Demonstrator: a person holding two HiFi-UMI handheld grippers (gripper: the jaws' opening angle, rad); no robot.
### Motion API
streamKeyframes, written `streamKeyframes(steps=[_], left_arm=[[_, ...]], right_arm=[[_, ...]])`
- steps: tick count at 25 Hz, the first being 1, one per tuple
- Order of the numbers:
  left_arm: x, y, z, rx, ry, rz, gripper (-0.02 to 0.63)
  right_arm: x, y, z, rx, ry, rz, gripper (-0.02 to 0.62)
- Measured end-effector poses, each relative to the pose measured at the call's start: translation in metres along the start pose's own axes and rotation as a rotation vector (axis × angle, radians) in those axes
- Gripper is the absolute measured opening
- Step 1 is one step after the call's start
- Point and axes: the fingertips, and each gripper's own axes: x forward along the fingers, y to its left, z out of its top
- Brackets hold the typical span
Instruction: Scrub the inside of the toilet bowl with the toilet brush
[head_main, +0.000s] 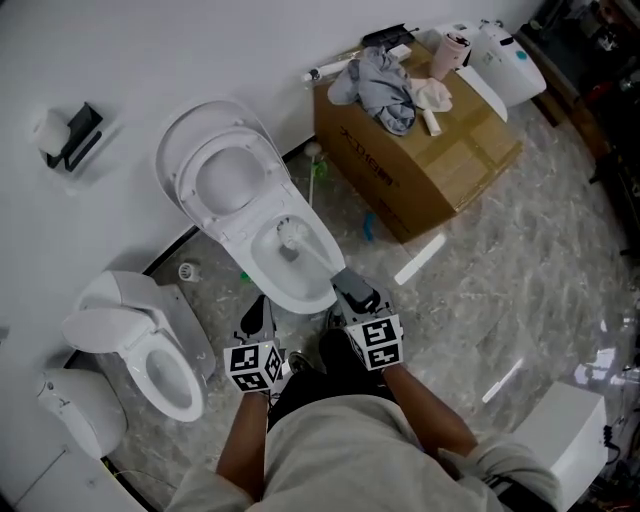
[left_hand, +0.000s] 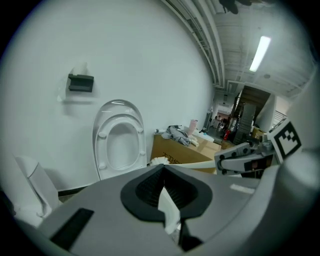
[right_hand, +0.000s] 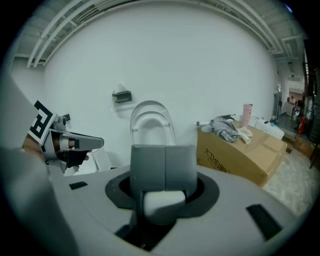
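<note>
the brush is already in the right gripper. its jaws are clamped on the handle, and in the right gripper view the two pads meet at a seam above the white handle end. from those jaws the brush's long axis runs straight ahead and down. its head sits inside the bowl, just beyond the jaw tips, near the middle of the basin. the left gripper view shows the same line from the side, with the handle reaching from the right jaws to the bristles.

the left gripper hangs just left of the right one, short of the bowl's near rim. its jaws are together, with a white sliver in the seam that i cannot name. it carries no part of the brush, so the scrubbing falls to the right hand.

the seat stands up beyond the jaws, leaving the bowl open. the bowl holds only the brush head. the box to the right carries a cloth and a cup.
</note>
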Motion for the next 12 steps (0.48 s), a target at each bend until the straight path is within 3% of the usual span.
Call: streamKeyframes(steps=[12], left_arm=[[-0.095,-0.018,0.062,0.09,-0.233,-0.078,0.009]], right_arm=[[-0.105,0.047,0.042,-0.009,-0.204,-0.122,0.15]])
